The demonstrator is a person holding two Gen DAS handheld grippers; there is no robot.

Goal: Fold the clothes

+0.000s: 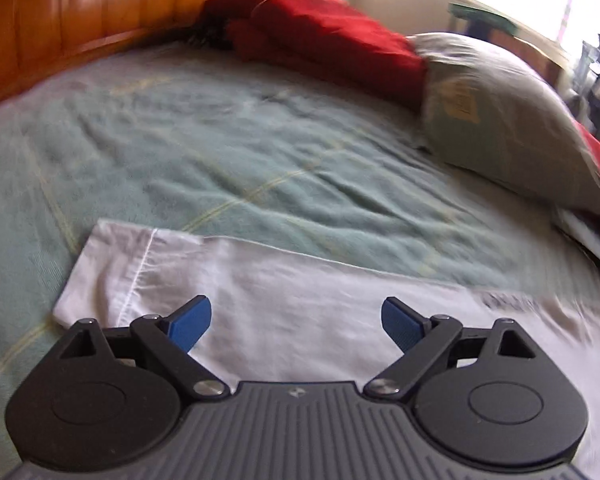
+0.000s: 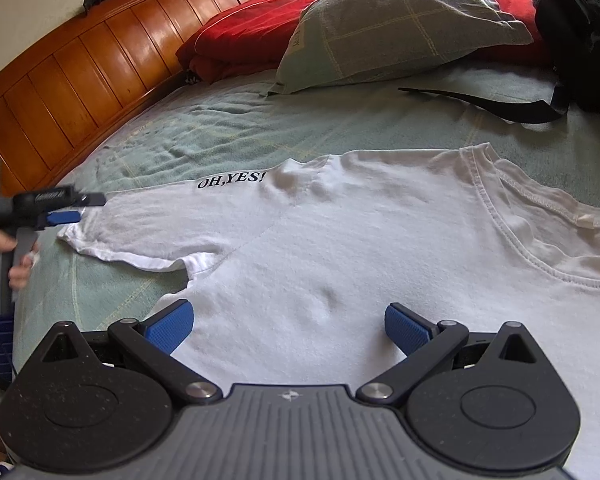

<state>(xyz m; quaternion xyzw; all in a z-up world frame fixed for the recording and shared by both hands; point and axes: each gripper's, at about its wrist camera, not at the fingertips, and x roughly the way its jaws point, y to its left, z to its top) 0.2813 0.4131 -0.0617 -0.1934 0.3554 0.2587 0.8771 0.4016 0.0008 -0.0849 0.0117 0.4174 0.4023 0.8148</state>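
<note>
- Green checked bedding point(image 2: 228, 132) covered the bed and served as the work surface; a wooden headboard point(image 2: 80, 68) ran along the far side, with a red pillow point(image 2: 244, 36) and a green pillow point(image 2: 400, 24) near it.
- A white T-shirt point(image 2: 340, 240) lay spread flat on the bedding, its collar point(image 2: 512, 216) toward the right and the sleeve point(image 1: 148, 276) extended to the left. The flat layout exposed the sleeve and edges for folding.
- A black bag point(image 2: 580, 32) and its strap point(image 2: 480, 102) lay beyond the shirt, apart from it.
- The left gripper point(image 1: 296, 320) hovered over the sleeve with its jaws spread wide and nothing between them. The right wrist view showed it at the sleeve end, probably placed to pick up the cuff.
- The right gripper point(image 2: 288, 326) hovered over the shirt body near the armpit, jaws wide and empty, probably positioned to pin or take the cloth there.
- No fold was visible yet; the task appeared to be at its start.
- Blur in the left wrist view limited detail there.
</note>
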